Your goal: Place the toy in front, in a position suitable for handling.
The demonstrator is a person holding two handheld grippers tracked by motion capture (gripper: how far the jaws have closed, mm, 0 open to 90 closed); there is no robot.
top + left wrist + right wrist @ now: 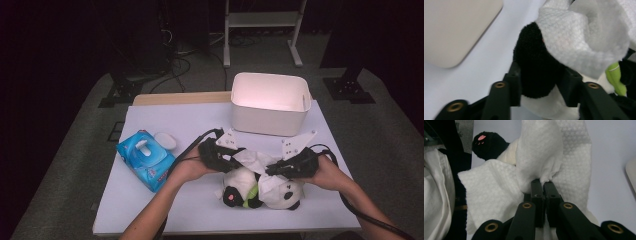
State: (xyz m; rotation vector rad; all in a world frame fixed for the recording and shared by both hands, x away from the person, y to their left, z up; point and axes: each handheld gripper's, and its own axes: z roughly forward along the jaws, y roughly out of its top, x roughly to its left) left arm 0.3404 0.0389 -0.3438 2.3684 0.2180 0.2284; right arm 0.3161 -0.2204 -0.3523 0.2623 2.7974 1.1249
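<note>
Nearest the person, a soft black-and-white plush panda toy (250, 192) is lying on its side on the pale lavender tabletop (165, 210), toward the front edge and a little right of centre. A white textured wet wipe (260, 170) is draped over its upper side.

The left hand-held gripper (231, 162) is reaching in from the left. Its jaws are standing partly apart on either side of a black furry limb of the toy, seeming to pin it so the toy holds steady. The right hand-held gripper (543, 185) is coming in from the right with its jaws pressed together, pinching a bunched fold of the wipe.

The work in hand looks like wiping the toy clean. To do it well, the left grip should be holding the limb firmly without crushing it, while the right is dragging the wipe in short strokes and keeping the fold well inside the jaws.

Farther left are a blue soft pack of wet wipes (146, 159) and a small white round lid (165, 140). At the back, an open white rectangular plastic bin (270, 104) is standing.
</note>
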